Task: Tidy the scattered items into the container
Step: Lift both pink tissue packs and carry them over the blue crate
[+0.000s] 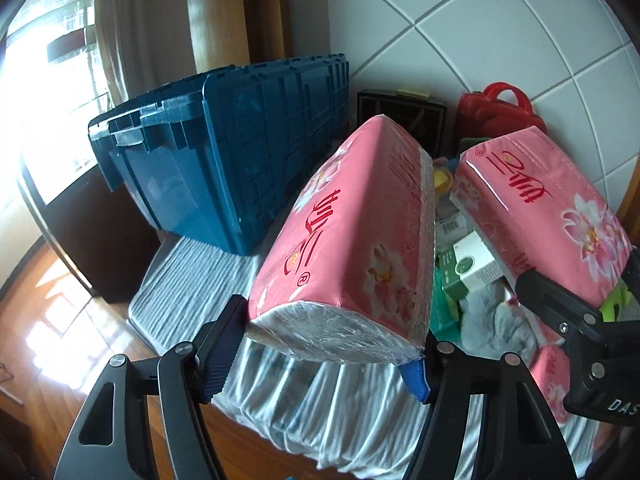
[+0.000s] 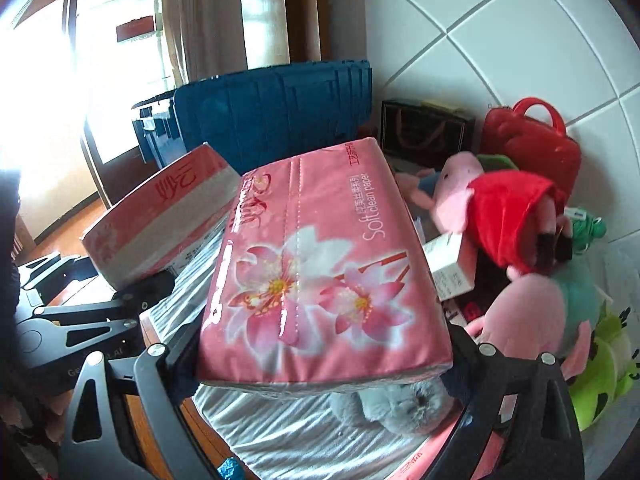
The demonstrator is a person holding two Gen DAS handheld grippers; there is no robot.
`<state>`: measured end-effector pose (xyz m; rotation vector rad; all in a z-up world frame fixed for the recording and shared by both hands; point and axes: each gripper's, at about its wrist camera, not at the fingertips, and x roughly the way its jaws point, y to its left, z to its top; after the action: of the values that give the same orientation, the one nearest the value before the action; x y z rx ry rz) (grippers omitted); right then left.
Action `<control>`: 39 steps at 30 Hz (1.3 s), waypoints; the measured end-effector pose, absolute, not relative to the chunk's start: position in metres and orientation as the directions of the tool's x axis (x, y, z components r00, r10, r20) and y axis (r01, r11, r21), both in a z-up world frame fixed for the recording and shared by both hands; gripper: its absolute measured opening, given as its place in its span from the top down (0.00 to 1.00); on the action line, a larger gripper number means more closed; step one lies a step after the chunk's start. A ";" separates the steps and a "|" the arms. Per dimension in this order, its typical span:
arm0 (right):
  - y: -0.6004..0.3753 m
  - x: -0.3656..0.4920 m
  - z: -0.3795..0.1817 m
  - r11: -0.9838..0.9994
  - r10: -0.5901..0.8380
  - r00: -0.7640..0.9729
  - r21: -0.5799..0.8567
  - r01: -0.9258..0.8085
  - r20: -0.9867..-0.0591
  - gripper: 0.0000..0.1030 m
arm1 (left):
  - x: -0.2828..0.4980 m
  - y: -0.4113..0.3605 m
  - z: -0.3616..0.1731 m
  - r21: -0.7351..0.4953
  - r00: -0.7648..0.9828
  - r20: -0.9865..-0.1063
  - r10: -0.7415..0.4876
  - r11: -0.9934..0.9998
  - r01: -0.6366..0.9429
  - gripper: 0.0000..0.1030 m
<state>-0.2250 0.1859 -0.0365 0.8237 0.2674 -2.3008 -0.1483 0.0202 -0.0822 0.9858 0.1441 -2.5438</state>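
White tiled wall [image 1: 500, 32] behind worktop far edge. Curtain [image 2: 188, 20] and bright window [image 1: 44, 80] past worktop's left edge. Wooden floor [image 1: 60, 340] below, sunlit. Striped cloth [image 1: 192, 280] covers worktop.

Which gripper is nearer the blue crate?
Left. The left gripper, clamped on a pink tissue pack, is beside the blue crate; the right gripper holds its pack farther right.

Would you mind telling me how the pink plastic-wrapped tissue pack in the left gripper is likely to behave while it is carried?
The pink plastic-wrapped tissue pack probably feels light and squashy, being soft paper in film. Its glossy wrap looks slippery, so it might slide between the left gripper pads. Gripped at one end, it may sag slightly.
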 end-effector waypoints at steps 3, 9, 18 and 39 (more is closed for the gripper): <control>0.165 -0.223 -0.010 -0.782 -0.506 -0.625 0.010 0.623 -0.594 0.09 | -0.148 -0.001 -0.056 0.044 -0.712 -0.627 -0.315 -0.927 0.371 0.33; 0.125 -0.222 0.032 -0.838 -0.462 -0.707 0.003 0.546 -0.536 0.09 | -0.152 -0.045 0.003 0.040 -0.796 -0.534 -0.285 -0.949 0.313 0.33; 0.057 -0.244 0.096 -0.826 -0.508 -0.745 -0.001 0.564 -0.432 0.09 | -0.186 -0.115 0.074 0.046 -0.824 -0.437 -0.360 -0.924 0.379 0.33; -0.190 -0.327 0.076 -0.864 -0.438 -0.732 0.017 0.504 -0.522 0.09 | -0.289 -0.361 0.040 0.067 -0.740 -0.594 -0.315 -0.936 0.345 0.33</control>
<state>-0.3270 -0.1897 0.0758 0.7170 0.1704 -2.5234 -0.2893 -0.3605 0.0404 0.8889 0.0667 -2.6394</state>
